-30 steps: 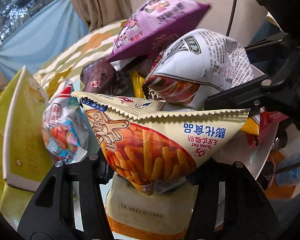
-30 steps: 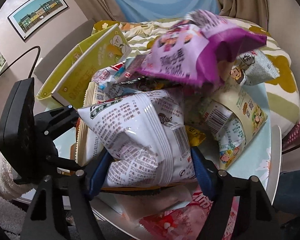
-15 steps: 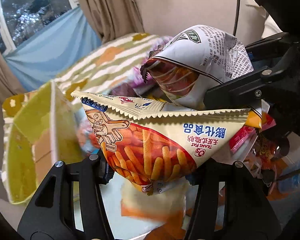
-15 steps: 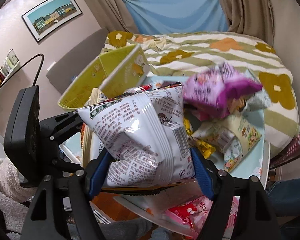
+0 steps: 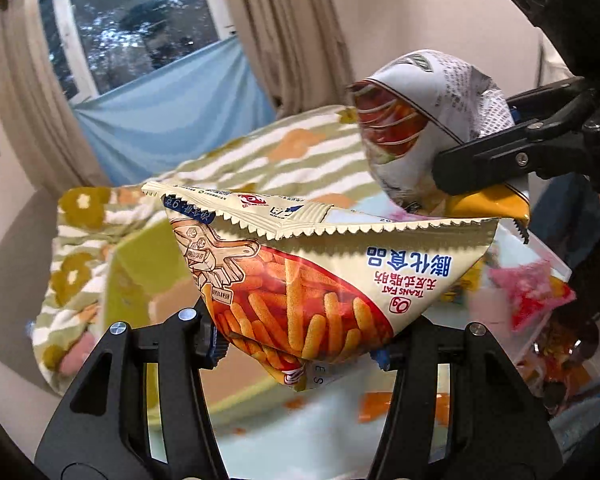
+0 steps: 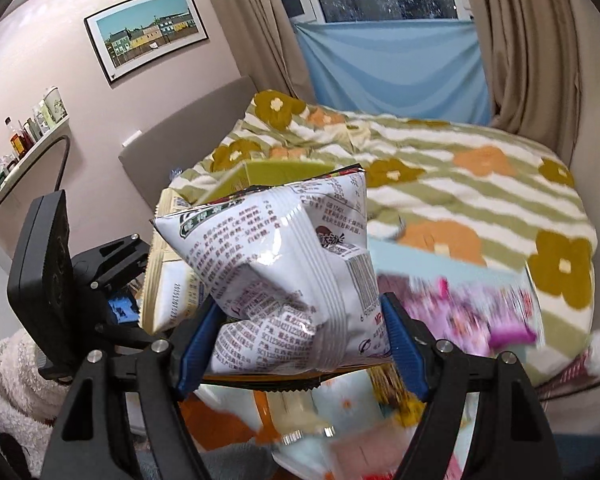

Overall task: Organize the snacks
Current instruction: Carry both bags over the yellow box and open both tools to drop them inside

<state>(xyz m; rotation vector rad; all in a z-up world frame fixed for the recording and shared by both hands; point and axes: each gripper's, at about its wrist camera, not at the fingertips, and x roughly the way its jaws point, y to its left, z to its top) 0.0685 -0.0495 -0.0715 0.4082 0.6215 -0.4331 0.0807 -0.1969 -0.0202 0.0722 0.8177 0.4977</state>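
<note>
Holding one bag in each gripper, you are early in the sorting, by my reading: the left gripper [image 5: 300, 340] pinches the cream bag [image 5: 320, 276] of corn sticks by its lower end, and the right gripper [image 6: 300, 340] squeezes the puffy white bag [image 6: 284, 272] between its blue pads [image 6: 196, 344]. Both bags hang in the air, side by side and nearly touching, above the light blue surface [image 6: 432, 260]. Neither bag is placed yet, and other packets, a blurred purple one [image 6: 480, 316] and red ones [image 5: 528, 292], lie loose below. The yellow-green box [image 5: 140, 276] sits open to the left, beside the bed [image 6: 480, 184]; it looks like the likely bin. Room above the surface is free, but the two grippers crowd each other, and the surface edge lies close beneath your hands.
</note>
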